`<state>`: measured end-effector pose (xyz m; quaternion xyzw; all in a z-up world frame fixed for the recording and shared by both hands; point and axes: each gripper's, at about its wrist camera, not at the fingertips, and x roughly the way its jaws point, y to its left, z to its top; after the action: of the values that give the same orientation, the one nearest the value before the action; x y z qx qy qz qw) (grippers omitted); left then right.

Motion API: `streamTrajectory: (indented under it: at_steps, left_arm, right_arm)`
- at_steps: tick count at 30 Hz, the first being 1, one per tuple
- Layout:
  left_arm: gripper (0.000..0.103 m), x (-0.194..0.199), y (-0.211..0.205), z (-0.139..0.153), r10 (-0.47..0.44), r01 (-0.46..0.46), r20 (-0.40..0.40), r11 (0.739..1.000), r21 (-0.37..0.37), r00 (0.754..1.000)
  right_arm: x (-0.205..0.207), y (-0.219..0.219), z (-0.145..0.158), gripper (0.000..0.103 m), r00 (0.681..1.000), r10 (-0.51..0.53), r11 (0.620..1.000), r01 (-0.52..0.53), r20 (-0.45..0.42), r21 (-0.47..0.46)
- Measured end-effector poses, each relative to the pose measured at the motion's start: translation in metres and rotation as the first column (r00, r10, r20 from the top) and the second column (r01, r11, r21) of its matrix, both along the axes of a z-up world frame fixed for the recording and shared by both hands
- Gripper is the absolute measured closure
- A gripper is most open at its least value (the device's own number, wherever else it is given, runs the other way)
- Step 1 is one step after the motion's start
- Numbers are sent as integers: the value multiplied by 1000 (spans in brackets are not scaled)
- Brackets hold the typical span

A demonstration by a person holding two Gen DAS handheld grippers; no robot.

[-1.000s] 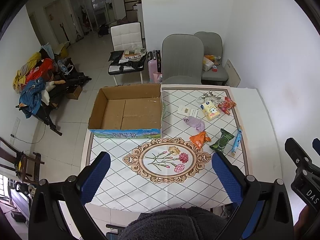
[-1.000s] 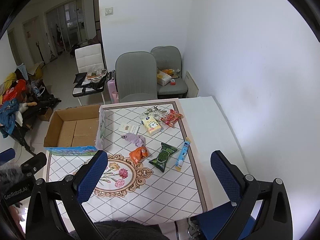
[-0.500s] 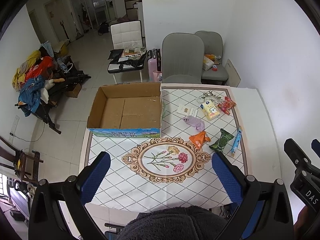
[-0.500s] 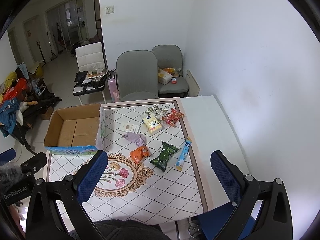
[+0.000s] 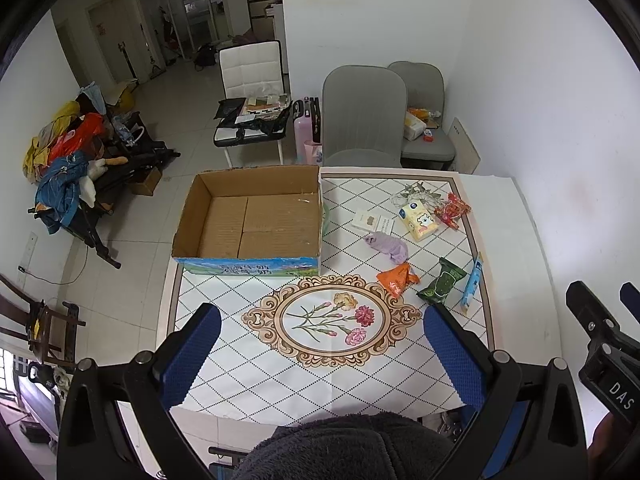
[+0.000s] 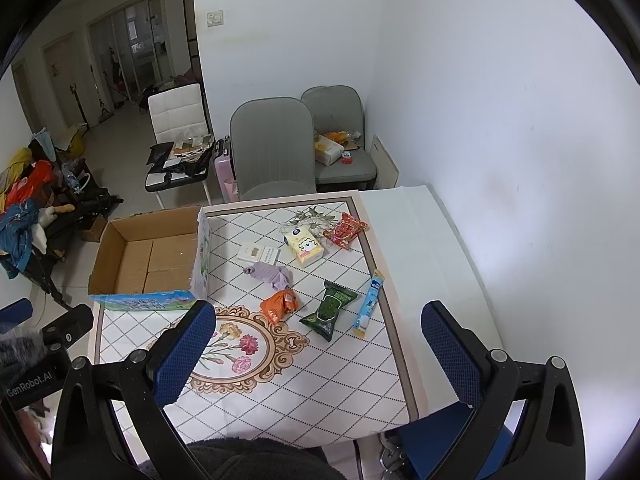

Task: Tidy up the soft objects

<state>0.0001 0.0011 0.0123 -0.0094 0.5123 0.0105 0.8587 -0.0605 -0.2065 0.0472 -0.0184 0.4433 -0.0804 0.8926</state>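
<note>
An open cardboard box (image 5: 256, 220) (image 6: 152, 256) sits on the table's left far part, with nothing inside. To its right lie a crumpled lilac cloth (image 5: 387, 246) (image 6: 270, 273), an orange packet (image 5: 397, 279) (image 6: 279, 305), a green packet (image 5: 442, 286) (image 6: 330, 310), a blue stick sachet (image 5: 472, 284) (image 6: 370, 303), a yellow tissue pack (image 5: 418, 220) (image 6: 305, 244), a red snack bag (image 5: 452, 210) (image 6: 345, 230) and a white card (image 5: 372, 222) (image 6: 258, 254). My left gripper (image 5: 322, 354) and right gripper (image 6: 320, 354) hover high over the table's near edge, both open and holding nothing.
The table (image 5: 280, 380) wears a diamond-patterned cloth with a flower medallion. Two grey chairs (image 5: 362, 116) stand beyond its far edge, a white chair (image 5: 252, 92) and a clothes pile (image 5: 64, 152) on the left floor. A white wall runs close on the right.
Both views have shifted very slightly; the grippers stay open and high, and the objects on the table have not moved.
</note>
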Motion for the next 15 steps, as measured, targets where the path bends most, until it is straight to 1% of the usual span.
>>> streamTrajectory:
  at_steps: [15]
  left_arm:
    - [0,4,7,3,13,-13,22,1000,-5,1000]
  right_arm:
    - [5,10,6,0,1000,15,1000,-15,4,-7]
